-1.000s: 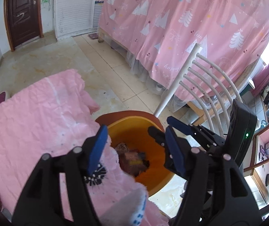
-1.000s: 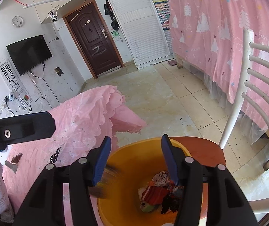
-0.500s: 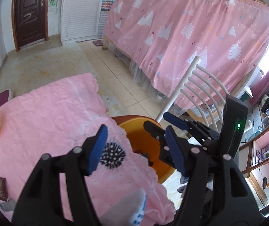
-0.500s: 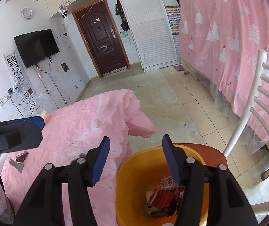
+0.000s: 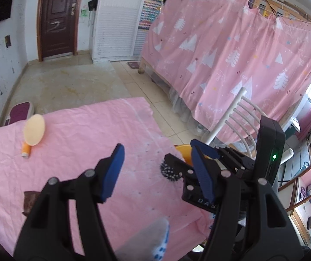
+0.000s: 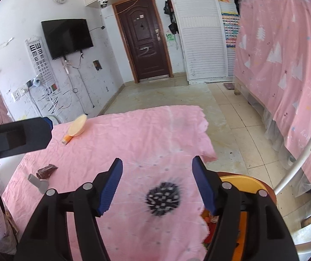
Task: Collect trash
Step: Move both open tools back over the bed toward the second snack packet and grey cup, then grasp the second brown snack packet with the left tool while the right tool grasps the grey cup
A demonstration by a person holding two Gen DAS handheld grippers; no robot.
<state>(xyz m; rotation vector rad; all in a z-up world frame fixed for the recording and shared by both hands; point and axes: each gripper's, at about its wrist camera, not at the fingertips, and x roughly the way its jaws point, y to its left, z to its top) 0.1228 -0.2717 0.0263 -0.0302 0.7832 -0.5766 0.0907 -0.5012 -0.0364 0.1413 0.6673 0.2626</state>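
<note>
My left gripper [image 5: 158,170] hangs open over the pink-clothed table [image 5: 72,134] with nothing between its blue pads. The right gripper [image 6: 157,183] is over the same cloth near the table's right edge. Its jaws are opening and nothing is between them. A brown wrapper [image 6: 46,171] [image 5: 30,202] and a grey tube piece [image 6: 37,182] lie at the left. Farther back lies a cream disc on an orange stub [image 6: 77,127] [image 5: 34,129]. The orange bin [image 6: 242,182] [image 5: 182,149], with scraps inside, stands past the table's right edge, mostly hidden by the cloth and fingers.
A white slatted chair [image 6: 303,158] [image 5: 231,117] stands right beside the bin. A bed hung with a pink curtain [image 5: 231,54] fills the right side. A purple scale [image 5: 20,113] lies on the tiled floor beyond the table. A white knitted glove [image 5: 151,239] shows low in the left wrist view.
Both grippers have risen and swung left, from above the orange bin to above the pink cloth. The right jaws have widened. The bin has slid to the right edge of both views.
</note>
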